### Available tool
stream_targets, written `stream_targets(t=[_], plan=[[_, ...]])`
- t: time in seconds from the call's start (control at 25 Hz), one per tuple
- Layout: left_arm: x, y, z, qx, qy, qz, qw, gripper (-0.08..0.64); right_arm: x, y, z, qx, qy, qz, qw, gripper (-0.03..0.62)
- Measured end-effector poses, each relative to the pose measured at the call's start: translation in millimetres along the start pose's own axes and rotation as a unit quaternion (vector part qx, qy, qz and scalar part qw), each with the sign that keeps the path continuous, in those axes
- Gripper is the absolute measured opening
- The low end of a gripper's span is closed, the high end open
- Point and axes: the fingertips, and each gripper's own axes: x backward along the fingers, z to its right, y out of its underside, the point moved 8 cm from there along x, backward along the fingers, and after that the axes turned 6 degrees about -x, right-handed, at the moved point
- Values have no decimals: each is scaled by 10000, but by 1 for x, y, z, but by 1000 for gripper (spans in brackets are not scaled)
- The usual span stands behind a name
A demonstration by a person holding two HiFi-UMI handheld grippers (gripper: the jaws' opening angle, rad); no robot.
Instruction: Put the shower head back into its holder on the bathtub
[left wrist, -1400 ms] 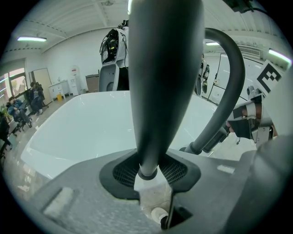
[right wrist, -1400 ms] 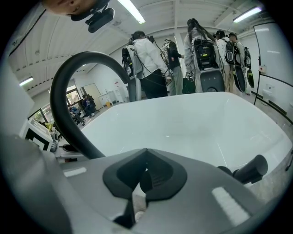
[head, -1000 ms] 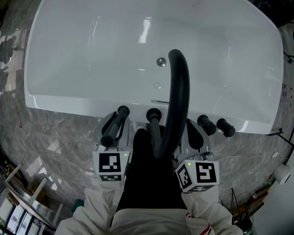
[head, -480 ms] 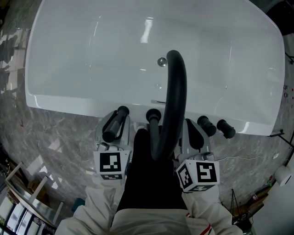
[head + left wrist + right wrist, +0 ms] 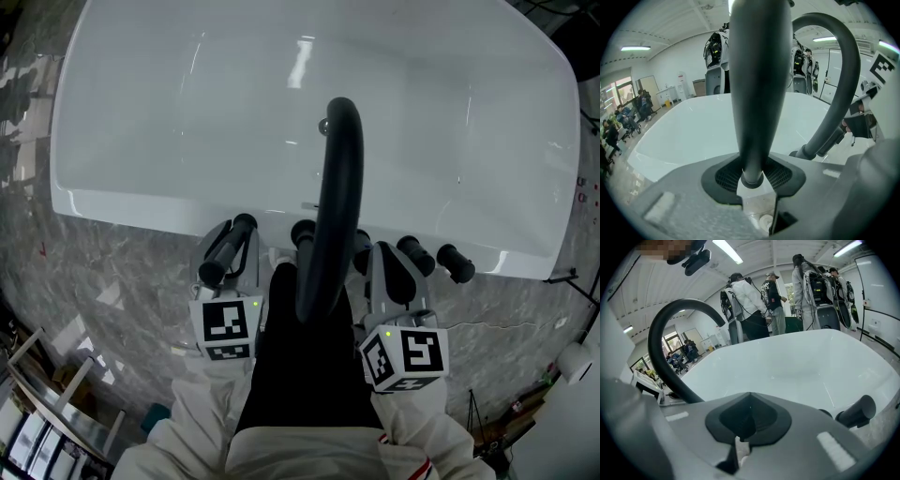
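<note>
Left gripper (image 5: 232, 246) pinches the black shower head (image 5: 754, 84) at the bathtub's near rim (image 5: 141, 214), beside the arched spout (image 5: 339, 178). Right gripper (image 5: 392, 267) is pressed together and empty. The holder is unseen, so lowering should be slow and aligned.

You face one white bathtub (image 5: 112, 112) with one drain (image 5: 324, 126) in its floor. On the bathtub's near rim stand one dark arched spout (image 5: 339, 187) and three dark knobs (image 5: 457, 263): one left of the spout and two to its right. At that same rim are two grippers, your left gripper (image 5: 234, 239) and your right gripper (image 5: 389, 251). Each carries one marker cube (image 5: 228, 328), so two cubes in all. One dark shower head (image 5: 225, 255) sits at the rim's left part. Beyond the bathtub's far side stand at least three people (image 5: 746, 301).
</note>
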Motion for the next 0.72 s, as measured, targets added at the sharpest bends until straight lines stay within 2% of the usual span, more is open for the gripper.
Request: stream_targets(t=[0.72], plan=[[19,18,9,42,-170,-384,9991,164,17,-1,3,33,-223,38,9997,6]])
